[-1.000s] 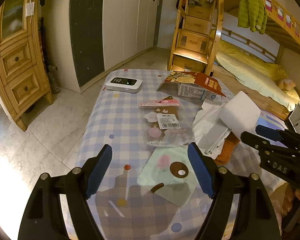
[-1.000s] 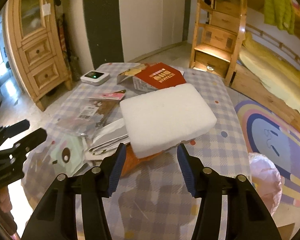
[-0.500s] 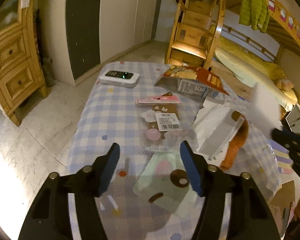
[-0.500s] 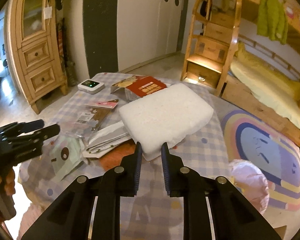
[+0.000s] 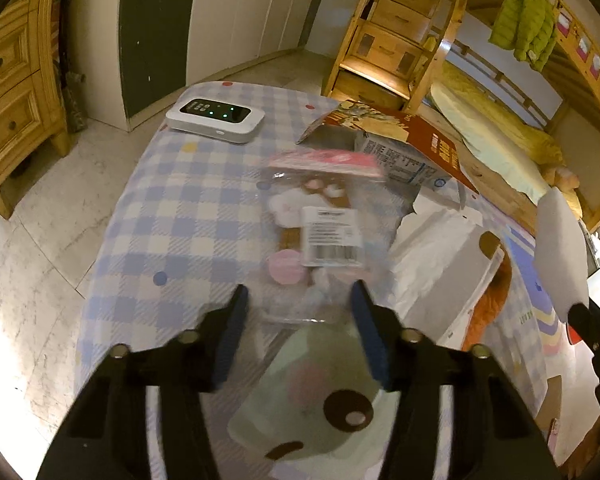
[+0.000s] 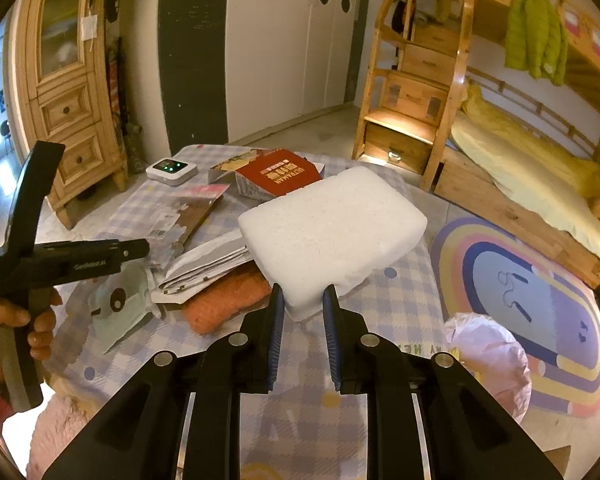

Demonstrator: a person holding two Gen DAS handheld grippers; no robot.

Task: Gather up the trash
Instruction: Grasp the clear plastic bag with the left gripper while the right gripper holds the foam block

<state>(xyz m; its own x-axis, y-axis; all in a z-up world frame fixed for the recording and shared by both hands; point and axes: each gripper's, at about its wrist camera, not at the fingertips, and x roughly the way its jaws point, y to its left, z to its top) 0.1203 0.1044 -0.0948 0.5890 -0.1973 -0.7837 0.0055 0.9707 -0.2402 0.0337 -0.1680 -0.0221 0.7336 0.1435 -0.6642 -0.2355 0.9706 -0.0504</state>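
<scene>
My right gripper (image 6: 303, 300) is shut on the near edge of a white foam block (image 6: 332, 224) and holds it lifted above the checked table (image 6: 396, 312); the block also shows at the right of the left wrist view (image 5: 558, 248). My left gripper (image 5: 298, 312) is open, just above a clear plastic packet with a barcode label (image 5: 324, 236) and a mint-green wrapper (image 5: 316, 396). White folded paper packaging (image 5: 440, 264), an orange cloth (image 6: 224, 300) and a torn red carton (image 6: 278, 174) lie on the table.
A white device with green lights (image 5: 216, 118) sits at the table's far left corner. A pink plastic bag (image 6: 488, 356) hangs by the table's right side above a rainbow rug (image 6: 512, 280). A wooden cabinet (image 6: 66, 92) and a bunk bed (image 6: 540, 148) stand around.
My right gripper closed on the foam block and lifted it off the pile. My left gripper moved forward and lower over the packet, its fingers narrowing somewhat.
</scene>
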